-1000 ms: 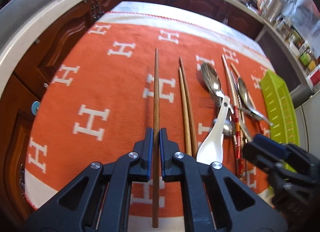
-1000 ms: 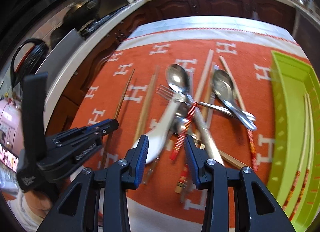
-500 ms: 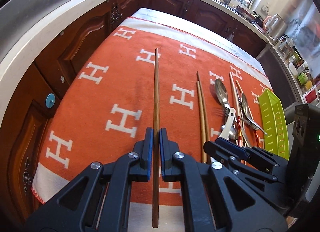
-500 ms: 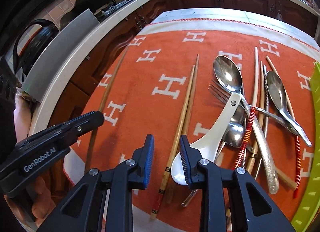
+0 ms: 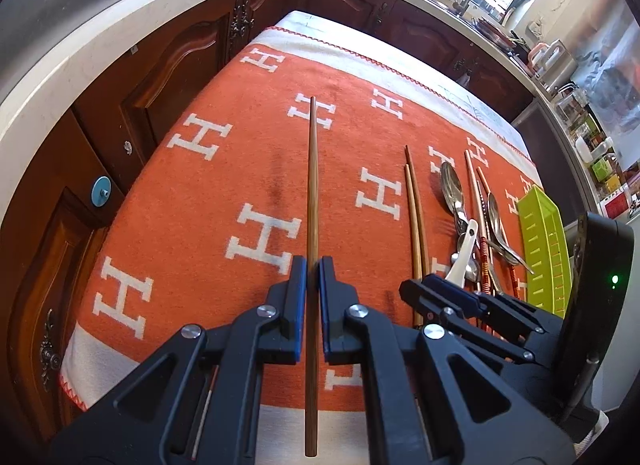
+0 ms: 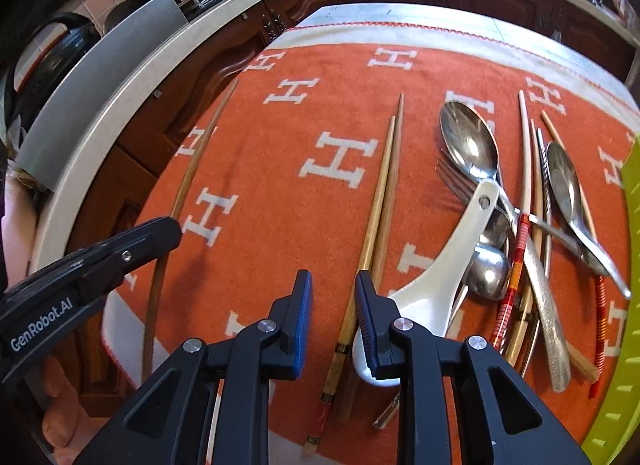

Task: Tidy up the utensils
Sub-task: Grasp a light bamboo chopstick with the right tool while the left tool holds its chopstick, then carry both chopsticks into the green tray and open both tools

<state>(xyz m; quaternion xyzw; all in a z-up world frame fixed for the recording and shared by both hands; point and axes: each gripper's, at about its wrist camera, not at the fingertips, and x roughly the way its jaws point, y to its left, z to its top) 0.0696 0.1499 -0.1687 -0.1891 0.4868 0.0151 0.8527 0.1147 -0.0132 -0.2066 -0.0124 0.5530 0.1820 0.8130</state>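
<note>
My left gripper (image 5: pixel 313 265) is pinching one dark wooden chopstick (image 5: pixel 312 185) near its thick end, lifted above the orange cloth (image 5: pixel 192 205), while my right gripper (image 6: pixel 333 285) is spread with nothing between its pads, hovering over the pair of lighter chopsticks (image 6: pixel 384 193) beside the white spoon (image 6: pixel 432 269). To do this step well, I think I should keep the held stick level and carry it over the heap of spoons toward the green tray (image 5: pixel 546 249), without touching them
</note>
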